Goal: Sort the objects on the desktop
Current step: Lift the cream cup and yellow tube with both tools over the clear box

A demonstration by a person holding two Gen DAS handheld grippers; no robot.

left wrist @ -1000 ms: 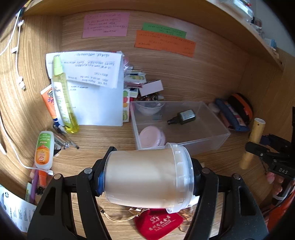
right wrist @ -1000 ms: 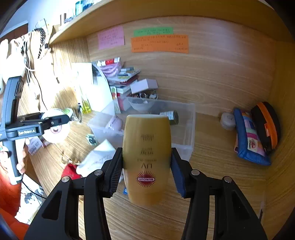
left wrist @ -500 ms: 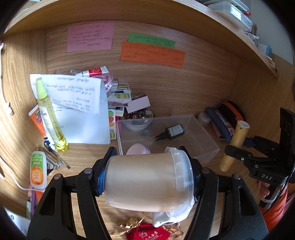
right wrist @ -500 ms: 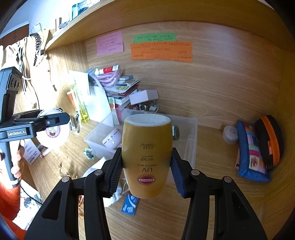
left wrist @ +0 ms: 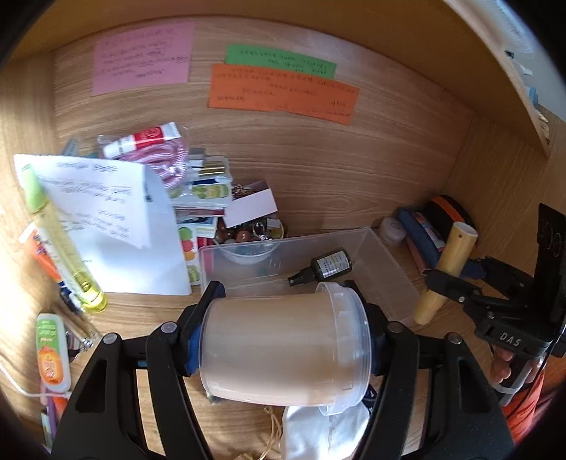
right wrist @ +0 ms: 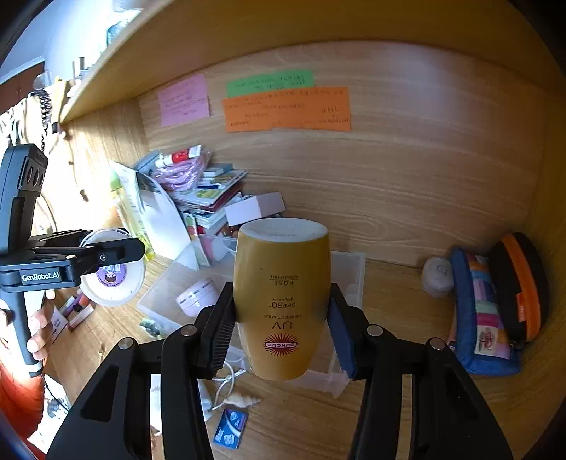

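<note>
Bare worktop (right wrist: 396,300) lies open between the clear bin (right wrist: 348,269) and the blue pouch (right wrist: 477,318) at the right wall. Left of the bin, stacked books (right wrist: 208,198) and leaning papers (left wrist: 106,226) crowd the back corner, with a low shelf (right wrist: 247,32) overhead.

Both grippers are black plastic with silver screws and blue-padded jaws: left gripper (left wrist: 283,345) marked "GenRobot.AI", right gripper (right wrist: 281,332) "DAS". Orange sleeve (right wrist: 17,400).
</note>
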